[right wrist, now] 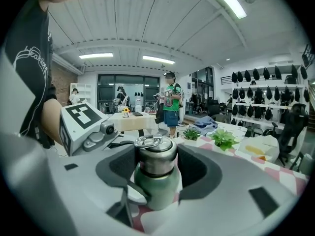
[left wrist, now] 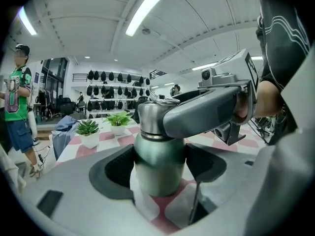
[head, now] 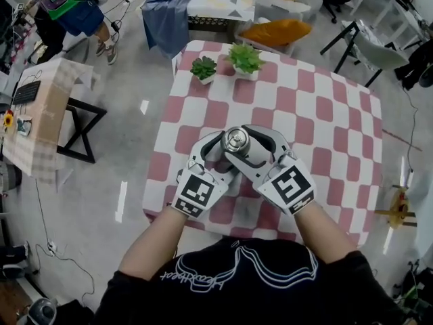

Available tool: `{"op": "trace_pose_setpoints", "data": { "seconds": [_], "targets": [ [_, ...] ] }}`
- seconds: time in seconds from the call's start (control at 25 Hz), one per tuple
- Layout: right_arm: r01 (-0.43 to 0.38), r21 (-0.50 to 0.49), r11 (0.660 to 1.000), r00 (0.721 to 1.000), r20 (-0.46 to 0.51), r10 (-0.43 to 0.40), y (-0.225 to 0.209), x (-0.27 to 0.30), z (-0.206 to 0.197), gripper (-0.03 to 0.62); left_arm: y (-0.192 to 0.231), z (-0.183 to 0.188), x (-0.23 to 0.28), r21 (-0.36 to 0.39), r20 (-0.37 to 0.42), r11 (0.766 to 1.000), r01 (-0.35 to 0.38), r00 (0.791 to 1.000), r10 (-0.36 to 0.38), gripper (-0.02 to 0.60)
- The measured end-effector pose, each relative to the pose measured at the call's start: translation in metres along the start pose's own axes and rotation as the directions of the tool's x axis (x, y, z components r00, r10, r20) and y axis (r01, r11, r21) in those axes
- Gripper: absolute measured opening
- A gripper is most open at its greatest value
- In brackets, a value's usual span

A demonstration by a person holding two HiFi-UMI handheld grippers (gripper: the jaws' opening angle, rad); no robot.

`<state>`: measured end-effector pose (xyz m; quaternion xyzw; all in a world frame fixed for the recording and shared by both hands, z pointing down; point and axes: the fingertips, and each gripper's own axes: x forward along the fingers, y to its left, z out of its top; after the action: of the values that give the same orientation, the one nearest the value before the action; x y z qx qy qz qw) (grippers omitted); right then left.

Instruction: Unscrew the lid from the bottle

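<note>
A green metal bottle [left wrist: 160, 163] with a silver lid [head: 236, 139] stands upright on the pink-and-white checked table [head: 325, 114], near its front edge. My left gripper [head: 226, 154] comes from the lower left and is shut on the bottle's green body, both pads against its sides [left wrist: 160, 166]. My right gripper [head: 239, 143] reaches in from the lower right, higher up. Its dark pads sit against both sides of the lid [right wrist: 156, 156], so it is shut on the lid. The bottle's green shoulder [right wrist: 157, 188] shows below the lid. One right-gripper jaw crosses in front of the lid in the left gripper view.
Two small potted plants [head: 203, 68] [head: 244, 58] stand at the table's far edge. A low side table [head: 40, 107] is on the floor to the left, with a person in green [head: 67, 5] beyond it. A chair [head: 379, 49] is at the back right.
</note>
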<state>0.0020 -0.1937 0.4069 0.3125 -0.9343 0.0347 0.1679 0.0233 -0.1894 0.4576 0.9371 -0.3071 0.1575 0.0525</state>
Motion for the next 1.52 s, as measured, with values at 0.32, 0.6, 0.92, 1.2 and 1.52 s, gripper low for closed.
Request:
{"op": "trace_pose_setpoints", "data": {
  "seconds": [0.32, 0.6, 0.92, 1.2, 1.52],
  "targets": [
    [-0.029, -0.005, 1.000, 0.999, 0.016, 0.029, 0.0005, 0.0011, -0.0001, 0.257, 0.0011, -0.0006, -0.0007, 0.008, 0.000, 1.000, 0.010, 1.000, -0.010, 0.334],
    [-0.082, -0.058, 0.995, 0.997, 0.010, 0.083, 0.0018, 0.0015, 0.0002, 0.257, 0.0013, -0.0006, -0.0003, 0.035, -0.013, 0.996, 0.079, 0.997, -0.079, 0.334],
    [-0.148, -0.093, 0.985, 0.988, 0.021, 0.150, -0.0014, 0.0029, 0.0033, 0.256, 0.0028, 0.0024, 0.0007, 0.086, -0.032, 0.969, 0.232, 0.973, -0.231, 0.334],
    [-0.263, -0.162, 0.951, 0.963, 0.015, 0.269, 0.0022, 0.0045, 0.0017, 0.257, 0.0032, 0.0002, 0.0004, 0.151, -0.050, 0.918, 0.366, 0.931, -0.363, 0.334],
    [-0.434, -0.241, 0.868, 0.897, -0.023, 0.442, 0.0056, 0.0074, 0.0007, 0.258, 0.0053, -0.0008, -0.0008, 0.180, -0.065, 0.860, 0.477, 0.878, -0.474, 0.336]
  ]
}}
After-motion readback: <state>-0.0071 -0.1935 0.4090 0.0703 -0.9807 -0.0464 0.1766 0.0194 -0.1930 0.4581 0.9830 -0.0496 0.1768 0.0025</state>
